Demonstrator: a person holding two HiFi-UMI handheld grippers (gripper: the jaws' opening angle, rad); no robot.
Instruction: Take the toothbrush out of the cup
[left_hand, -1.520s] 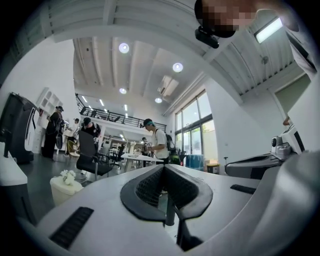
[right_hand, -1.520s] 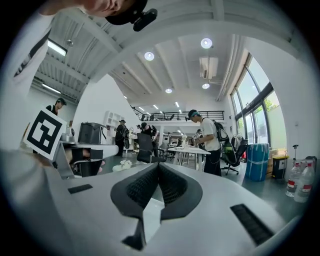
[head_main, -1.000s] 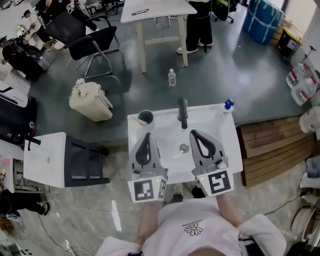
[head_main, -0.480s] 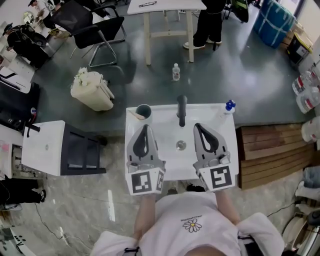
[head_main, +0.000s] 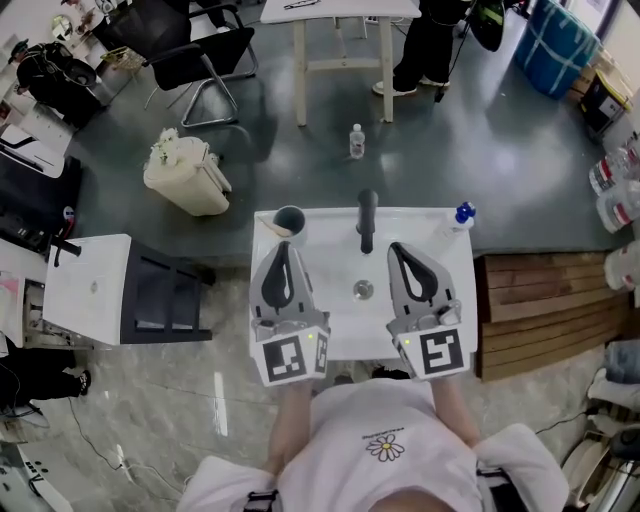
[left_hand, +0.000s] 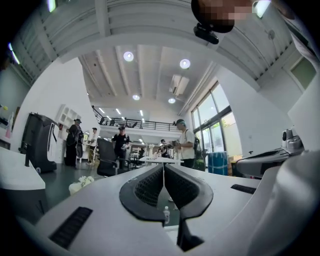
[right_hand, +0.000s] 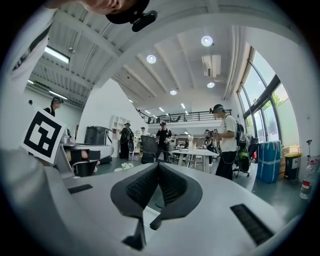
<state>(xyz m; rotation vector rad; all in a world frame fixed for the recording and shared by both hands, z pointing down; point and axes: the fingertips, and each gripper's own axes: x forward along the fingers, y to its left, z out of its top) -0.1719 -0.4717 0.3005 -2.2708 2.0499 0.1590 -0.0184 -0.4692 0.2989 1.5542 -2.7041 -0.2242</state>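
Observation:
A grey cup (head_main: 290, 220) stands on the back left corner of the white sink (head_main: 330, 330). The pale toothbrush (head_main: 281, 230) leans inside it. My left gripper (head_main: 281, 246) hovers over the sink's left side with its tip just short of the cup. Its jaws are shut with nothing between them, as the left gripper view (left_hand: 163, 166) confirms. My right gripper (head_main: 396, 247) hangs over the sink's right side, beside the faucet. It too is shut and holds nothing (right_hand: 159, 164). Neither gripper view shows the cup.
A black faucet (head_main: 366, 222) rises at the sink's back middle, above the drain (head_main: 363, 290). A blue-capped bottle (head_main: 457, 214) stands on the back right corner. A white cabinet (head_main: 90, 290) is at left and wooden boards (head_main: 540, 290) at right. People stand far behind.
The left gripper has turned slightly, its tip now closer to the cup. The right gripper has drifted a little. Both have stayed shut.

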